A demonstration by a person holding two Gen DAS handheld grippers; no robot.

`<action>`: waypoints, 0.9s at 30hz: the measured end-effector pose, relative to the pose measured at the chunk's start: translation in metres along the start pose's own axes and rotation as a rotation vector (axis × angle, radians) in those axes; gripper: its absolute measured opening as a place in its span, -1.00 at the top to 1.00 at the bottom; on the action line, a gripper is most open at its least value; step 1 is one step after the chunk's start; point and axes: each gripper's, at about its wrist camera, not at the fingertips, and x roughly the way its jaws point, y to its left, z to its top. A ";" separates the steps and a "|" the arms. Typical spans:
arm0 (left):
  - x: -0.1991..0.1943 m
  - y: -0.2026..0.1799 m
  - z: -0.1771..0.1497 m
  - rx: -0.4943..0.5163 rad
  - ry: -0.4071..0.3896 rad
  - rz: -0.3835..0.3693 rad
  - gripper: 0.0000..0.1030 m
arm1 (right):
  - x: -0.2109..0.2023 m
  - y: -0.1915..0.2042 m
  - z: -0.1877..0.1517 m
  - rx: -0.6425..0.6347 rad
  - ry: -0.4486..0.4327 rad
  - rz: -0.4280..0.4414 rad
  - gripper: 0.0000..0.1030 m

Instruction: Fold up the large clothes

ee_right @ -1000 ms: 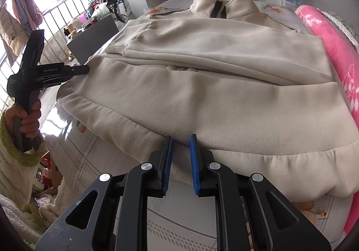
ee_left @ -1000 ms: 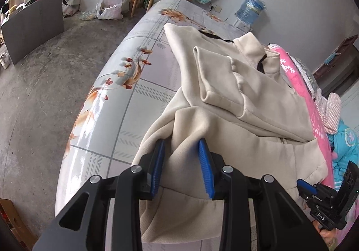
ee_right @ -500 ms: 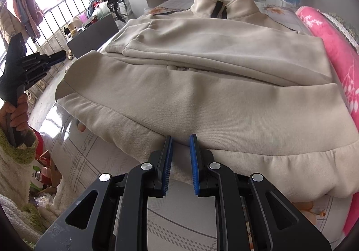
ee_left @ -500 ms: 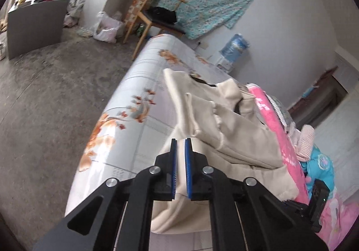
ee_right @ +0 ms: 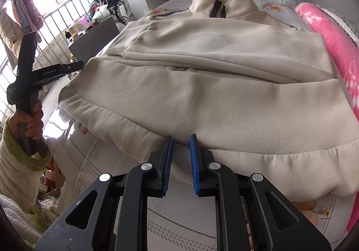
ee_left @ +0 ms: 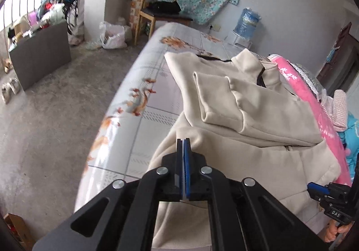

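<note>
Cream jacket [ee_right: 202,85] spread on the bed [ee_left: 143,85], collar [ee_right: 221,5] at the far end, hem band [ee_right: 258,161] at the near edge facing me. Both sleeves are already folded across the chest, so the body reads as a rectangle whose long axis runs from hem to collar, straight away from me; the hem itself runs crosswise, from left to right.

Left gripper [ee_left: 183,145]: fingers fully closed, the blue pads [ee_left: 186,161] meeting. In its own view they sit over the left hem corner; from the right wrist view the tips reach that corner at the jacket's left edge. I cannot tell whether cloth is pinched between the pads or whether they closed on nothing.

Right gripper [ee_right: 181,154]: fingers narrowly parted, standing upright over the hem band near its middle. The band lies under and just beyond the tips; the pads do not appear to press on it, so I read this gripper as not yet holding.

The relation that matters: the hem lies directly ahead of both sets of fingers, and the collar lies beyond it along the long axis. In my judgement the coming fold carries the hem towards the collar, which needs a grip at two points on the crosswise hem. The right gripper is nearer the middle, the left at the corner. A pink blanket [ee_right: 332,33] borders the jacket's right side.
</note>
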 end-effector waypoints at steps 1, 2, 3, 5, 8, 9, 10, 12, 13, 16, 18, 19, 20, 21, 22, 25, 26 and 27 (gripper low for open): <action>-0.005 -0.003 0.001 -0.001 -0.015 -0.021 0.93 | 0.000 -0.001 0.000 0.005 0.000 0.007 0.73; -0.009 -0.007 0.001 0.004 -0.022 -0.049 0.93 | 0.000 -0.002 0.000 0.009 0.000 0.014 0.73; -0.011 -0.014 0.000 0.027 -0.025 -0.065 0.93 | 0.000 -0.003 0.000 0.013 0.000 0.019 0.73; -0.011 -0.033 -0.004 0.085 -0.010 -0.105 0.93 | -0.001 -0.004 0.000 0.019 -0.001 0.023 0.73; 0.002 -0.065 -0.016 0.151 0.059 -0.192 0.93 | -0.001 -0.004 -0.001 0.021 -0.003 0.025 0.73; 0.009 -0.077 -0.022 0.181 0.092 -0.199 0.93 | -0.001 -0.005 -0.001 0.024 -0.003 0.027 0.73; 0.018 -0.087 -0.028 0.216 0.121 -0.173 0.93 | -0.002 -0.005 0.000 0.027 -0.002 0.032 0.73; 0.031 -0.098 -0.041 0.265 0.165 -0.099 0.93 | -0.007 -0.011 0.001 0.047 -0.008 0.049 0.73; 0.030 -0.100 -0.042 0.265 0.141 -0.093 0.93 | -0.013 -0.015 0.003 0.056 -0.024 0.040 0.67; 0.031 -0.097 -0.041 0.244 0.161 -0.103 0.93 | -0.033 -0.036 0.006 0.081 -0.072 -0.023 0.64; 0.032 -0.092 -0.040 0.225 0.165 -0.117 0.93 | -0.043 -0.057 0.008 0.112 -0.092 -0.088 0.64; 0.032 -0.092 -0.040 0.220 0.167 -0.120 0.93 | -0.046 -0.069 0.008 0.129 -0.096 -0.122 0.64; 0.032 -0.091 -0.040 0.220 0.168 -0.120 0.93 | -0.048 -0.080 0.008 0.147 -0.095 -0.155 0.64; 0.032 -0.092 -0.040 0.224 0.168 -0.117 0.93 | -0.050 -0.090 0.009 0.161 -0.092 -0.189 0.64; 0.031 -0.093 -0.041 0.229 0.168 -0.113 0.93 | -0.050 -0.099 0.009 0.168 -0.089 -0.223 0.64; 0.030 -0.094 -0.040 0.230 0.168 -0.110 0.93 | -0.043 -0.118 0.012 0.169 -0.059 -0.301 0.64; 0.030 -0.094 -0.040 0.230 0.168 -0.109 0.93 | -0.038 -0.122 0.012 0.164 -0.043 -0.319 0.67; 0.030 -0.094 -0.040 0.230 0.168 -0.109 0.93 | -0.032 -0.126 0.012 0.158 -0.027 -0.334 0.70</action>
